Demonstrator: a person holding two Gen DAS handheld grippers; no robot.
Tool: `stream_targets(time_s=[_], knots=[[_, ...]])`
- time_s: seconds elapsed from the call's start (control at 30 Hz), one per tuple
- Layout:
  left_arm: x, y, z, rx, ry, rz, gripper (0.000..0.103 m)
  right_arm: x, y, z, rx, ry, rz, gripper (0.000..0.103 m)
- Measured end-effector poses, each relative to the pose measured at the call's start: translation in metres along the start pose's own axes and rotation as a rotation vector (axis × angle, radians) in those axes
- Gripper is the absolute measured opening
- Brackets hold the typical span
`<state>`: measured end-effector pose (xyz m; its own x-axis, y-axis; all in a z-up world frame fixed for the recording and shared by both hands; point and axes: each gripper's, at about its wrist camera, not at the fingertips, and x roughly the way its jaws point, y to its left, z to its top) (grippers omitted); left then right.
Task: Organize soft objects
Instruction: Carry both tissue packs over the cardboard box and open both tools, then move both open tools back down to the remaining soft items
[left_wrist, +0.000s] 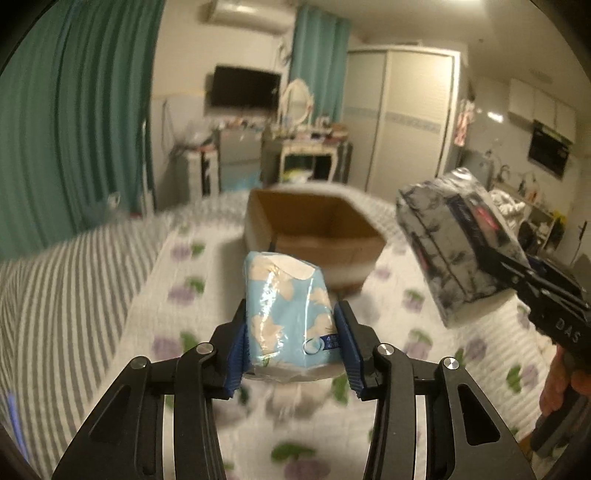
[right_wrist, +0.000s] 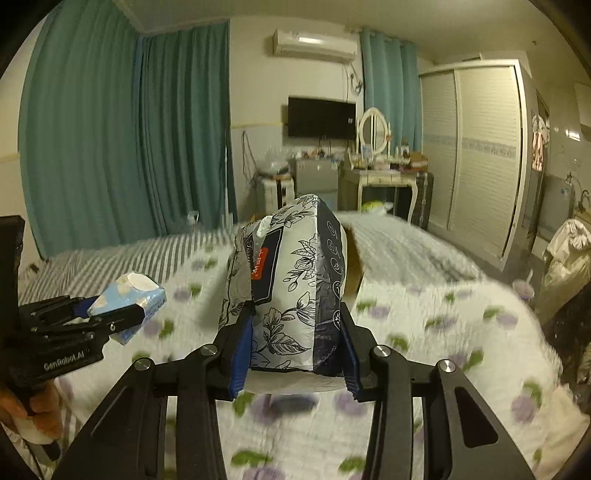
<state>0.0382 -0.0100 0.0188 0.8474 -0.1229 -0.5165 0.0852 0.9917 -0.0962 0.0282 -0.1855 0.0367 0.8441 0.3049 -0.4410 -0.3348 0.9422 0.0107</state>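
Note:
My left gripper (left_wrist: 293, 332) is shut on a light blue tissue pack (left_wrist: 288, 310) and holds it above the bed, short of an open cardboard box (left_wrist: 314, 229). My right gripper (right_wrist: 295, 339) is shut on a navy and white floral tissue pack (right_wrist: 291, 280), also in the air. In the left wrist view that floral pack (left_wrist: 458, 240) hangs to the right of the box. In the right wrist view the blue pack (right_wrist: 127, 299) sits at the left and the box (right_wrist: 354, 266) is mostly hidden behind the floral pack.
The bed is covered by a white quilt with purple flowers (left_wrist: 177, 295) and a grey striped sheet (left_wrist: 66, 288) at the left. Teal curtains (right_wrist: 110, 147), a dresser with a mirror (right_wrist: 376, 162) and a wardrobe (right_wrist: 476, 155) stand beyond the bed.

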Motion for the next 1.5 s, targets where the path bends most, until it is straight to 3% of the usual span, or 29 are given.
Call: stream_targets(time_s=[0.2,0.37,0.67,0.87,0.93,1.0,1.27,1.33,1.4,1.5], knots=[[0.042,-0.019,0.058,0.07,-0.065,0.003,0.043,0.037,-0.027,0.061,-0.005,-0.044,-0.013,0.041],[0.101,-0.024,0.088,0.1,-0.056,0.009,0.043,0.103,-0.049,0.089,0.003,-0.006,0.003,0.041],[0.21,-0.007,0.095,0.024,0.039,0.006,0.044,0.225,-0.068,0.084,0.018,0.104,0.031,0.041],[0.232,-0.013,0.088,0.069,0.075,0.057,0.053,0.261,-0.08,0.065,0.04,0.144,0.056,0.047],[0.23,-0.012,0.087,0.068,0.085,0.062,0.064,0.259,-0.086,0.063,0.071,0.142,0.053,0.059],[0.22,-0.012,0.089,0.071,0.071,0.075,0.082,0.249,-0.09,0.065,0.085,0.125,0.044,0.065],[0.119,-0.02,0.121,0.08,-0.034,0.092,0.084,0.157,-0.085,0.11,0.068,0.054,0.005,0.069],[0.082,-0.024,0.129,0.082,-0.079,0.095,0.084,0.12,-0.077,0.126,0.054,0.025,-0.004,0.075],[0.047,-0.026,0.136,0.073,-0.114,0.09,0.096,0.088,-0.07,0.137,0.042,0.009,-0.012,0.079],[0.003,-0.025,0.138,0.054,-0.164,0.078,0.097,0.039,-0.056,0.146,0.021,-0.005,-0.016,0.092]])
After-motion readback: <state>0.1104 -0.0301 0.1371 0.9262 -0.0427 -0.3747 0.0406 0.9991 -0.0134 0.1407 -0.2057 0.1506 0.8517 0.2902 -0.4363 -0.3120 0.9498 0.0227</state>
